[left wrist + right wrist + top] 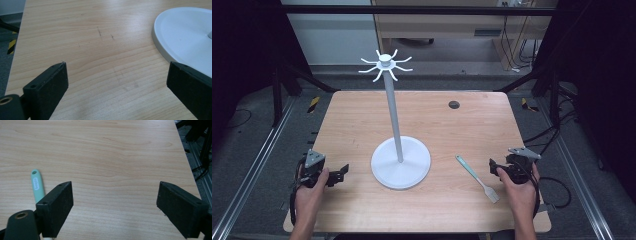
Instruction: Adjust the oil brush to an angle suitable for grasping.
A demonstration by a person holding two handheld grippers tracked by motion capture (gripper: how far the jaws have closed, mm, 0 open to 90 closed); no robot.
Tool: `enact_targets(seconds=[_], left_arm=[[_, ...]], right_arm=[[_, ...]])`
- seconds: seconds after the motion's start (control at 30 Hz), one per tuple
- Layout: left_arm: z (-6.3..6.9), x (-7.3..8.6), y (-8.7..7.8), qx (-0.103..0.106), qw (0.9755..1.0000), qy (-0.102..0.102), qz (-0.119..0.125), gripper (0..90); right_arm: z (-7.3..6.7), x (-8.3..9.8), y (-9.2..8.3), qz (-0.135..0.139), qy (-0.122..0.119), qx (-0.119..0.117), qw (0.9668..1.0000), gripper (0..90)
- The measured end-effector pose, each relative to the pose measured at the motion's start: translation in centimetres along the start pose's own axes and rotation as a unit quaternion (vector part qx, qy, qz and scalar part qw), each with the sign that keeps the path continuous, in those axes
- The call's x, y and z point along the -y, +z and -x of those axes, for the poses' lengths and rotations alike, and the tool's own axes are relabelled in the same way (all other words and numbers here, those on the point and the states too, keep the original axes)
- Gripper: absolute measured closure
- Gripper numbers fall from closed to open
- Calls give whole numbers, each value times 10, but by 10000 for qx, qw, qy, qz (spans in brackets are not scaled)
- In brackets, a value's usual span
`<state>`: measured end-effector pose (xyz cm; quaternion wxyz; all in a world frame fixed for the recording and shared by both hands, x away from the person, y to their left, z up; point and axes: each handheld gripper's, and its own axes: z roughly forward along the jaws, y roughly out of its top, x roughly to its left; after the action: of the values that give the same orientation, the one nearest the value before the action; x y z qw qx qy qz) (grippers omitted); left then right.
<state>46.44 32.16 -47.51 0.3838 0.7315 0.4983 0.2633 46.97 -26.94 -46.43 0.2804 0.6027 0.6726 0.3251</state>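
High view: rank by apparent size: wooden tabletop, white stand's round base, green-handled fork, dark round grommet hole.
1. Light wooden tabletop
2. White stand's round base
3. Pale green-handled fork, long but thin
4. Dark round grommet hole, farthest from the camera, but clearly smallest

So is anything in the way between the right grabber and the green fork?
Nothing visible. The fork lies flat on bare table just left of the open right gripper; the white stand sits farther left, beyond the fork.

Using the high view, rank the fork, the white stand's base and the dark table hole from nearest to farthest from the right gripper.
From the right gripper:
1. Fork, just to its left.
2. Stand base, table centre.
3. Table hole, near the far edge.
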Motion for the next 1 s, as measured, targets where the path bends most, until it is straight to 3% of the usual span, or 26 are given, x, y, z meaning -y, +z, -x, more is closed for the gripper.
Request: enact_targets(seconds=[0.1, 0.2, 0.4, 0.47, 0.5, 0.53, 0.7, 0.73, 0.77, 0.83, 1.0], left_arm=[[5, -1, 0, 10, 9999, 141, -24, 32], [8, -2, 1, 44, 9999, 151, -3, 31], [12, -2, 0, 88, 9996, 258, -17, 34], [15, -2, -2, 122, 9995, 299, -13, 35], [15, -2, -2, 122, 9995, 299, -13, 35], [15, -2, -2, 144, 9994, 310, -22, 35], [19, -2, -1, 235, 9991, 351, -80, 36], [19, -2, -1, 235, 9991, 351, -80, 36], [21, -1, 0, 266, 9990, 356, -104, 37], [21, -2, 0, 300, 9987, 378, -150, 38], [24, -2, 2, 356, 9984, 402, -201, 39]], right_arm=[[-6, 0, 3, -118, -169, -25, 9998, 154], [-9, 0, 5, -158, -267, -30, 9995, 164], [-18, -4, 8, -173, -456, -201, 9986, 294], [-25, -7, 13, -259, -712, -336, 9966, 405], [-25, -7, 13, -259, -712, -336, 9966, 405], [-32, -10, 17, -368, -861, -470, 9945, 502], [-50, -15, 28, -522, -1185, -856, 9879, 718], [-50, -15, 28, -522, -1185, -856, 9879, 718], [-56, -14, 33, -619, -1277, -980, 9850, 778], [-59, -14, 36, -674, -1330, -1053, 9832, 819], [-60, -13, 40, -730, -1383, -1149, 9810, 900]])
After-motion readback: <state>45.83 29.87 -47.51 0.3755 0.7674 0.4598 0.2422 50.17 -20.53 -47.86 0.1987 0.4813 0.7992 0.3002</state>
